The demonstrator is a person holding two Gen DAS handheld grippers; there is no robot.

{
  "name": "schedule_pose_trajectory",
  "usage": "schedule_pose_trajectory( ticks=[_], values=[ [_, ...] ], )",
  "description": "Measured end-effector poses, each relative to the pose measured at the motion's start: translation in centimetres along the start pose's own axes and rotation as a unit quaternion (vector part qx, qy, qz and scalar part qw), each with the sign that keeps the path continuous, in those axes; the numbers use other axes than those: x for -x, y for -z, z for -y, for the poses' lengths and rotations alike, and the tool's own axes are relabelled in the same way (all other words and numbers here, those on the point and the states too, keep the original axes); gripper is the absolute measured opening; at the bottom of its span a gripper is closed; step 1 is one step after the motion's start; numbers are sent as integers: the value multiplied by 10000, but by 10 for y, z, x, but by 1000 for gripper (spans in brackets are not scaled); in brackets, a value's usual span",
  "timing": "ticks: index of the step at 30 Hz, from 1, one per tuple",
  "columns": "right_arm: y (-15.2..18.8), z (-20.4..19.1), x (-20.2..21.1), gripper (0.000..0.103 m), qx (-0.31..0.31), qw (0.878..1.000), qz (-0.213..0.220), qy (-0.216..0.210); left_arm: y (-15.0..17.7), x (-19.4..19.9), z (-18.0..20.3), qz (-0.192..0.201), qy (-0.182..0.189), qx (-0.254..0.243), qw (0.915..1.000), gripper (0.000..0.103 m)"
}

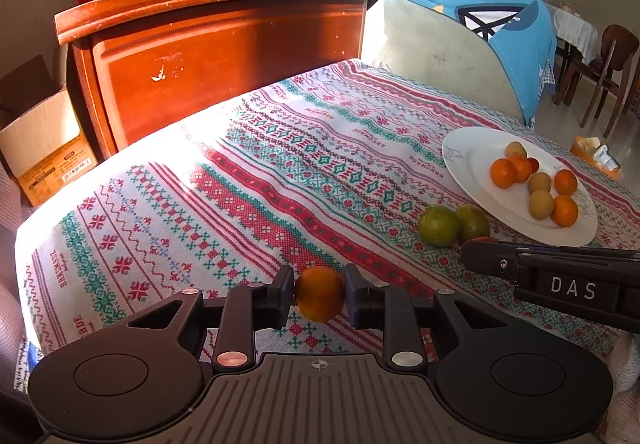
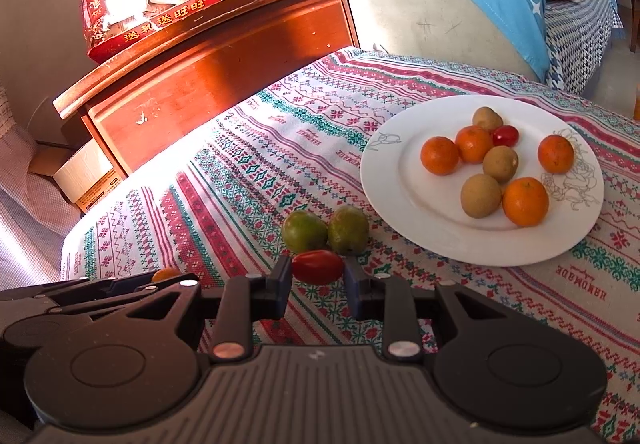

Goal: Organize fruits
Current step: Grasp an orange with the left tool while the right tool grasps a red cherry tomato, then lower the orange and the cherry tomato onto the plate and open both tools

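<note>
Orange (image 1: 319,298) in left tool (image 1: 319,294), perhaps near cloth edge (image 1: 48,348)

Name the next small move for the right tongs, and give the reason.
Probably lift the right tongs and carry the red tomato toward the white plate: the fingers seem closed on it, and most of the fruit already sits there.

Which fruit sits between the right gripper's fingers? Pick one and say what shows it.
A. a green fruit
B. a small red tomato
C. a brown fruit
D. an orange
B: in the right wrist view the right gripper has its fingers on either side of a small red tomato, while the two green fruits lie just beyond it on the cloth and the brown fruits sit on the white plate.
</note>
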State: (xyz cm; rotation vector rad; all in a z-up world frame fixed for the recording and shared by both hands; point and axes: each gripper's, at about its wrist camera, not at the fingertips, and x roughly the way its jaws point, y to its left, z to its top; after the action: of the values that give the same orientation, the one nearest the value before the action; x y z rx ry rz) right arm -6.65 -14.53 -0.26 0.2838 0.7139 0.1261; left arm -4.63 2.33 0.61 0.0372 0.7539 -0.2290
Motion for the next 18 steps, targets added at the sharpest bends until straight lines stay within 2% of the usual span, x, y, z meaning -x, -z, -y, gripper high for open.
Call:
schedule_pose_trajectory(
  ticks=[4, 9, 18],
  values=[
    [0, 0, 0, 28, 3, 10000, 6, -1, 2, -5, -2, -123, -44, 58, 9999, 26],
    [-2, 0, 4, 28, -9, 10000, 66, -16, 3, -2, 1, -92, -21, 1, 10000, 24],
    [-48, 24, 37, 28, -299, 9983, 504, -74, -30, 19, 10, 170, 489, 182, 9985, 24]
  ],
)
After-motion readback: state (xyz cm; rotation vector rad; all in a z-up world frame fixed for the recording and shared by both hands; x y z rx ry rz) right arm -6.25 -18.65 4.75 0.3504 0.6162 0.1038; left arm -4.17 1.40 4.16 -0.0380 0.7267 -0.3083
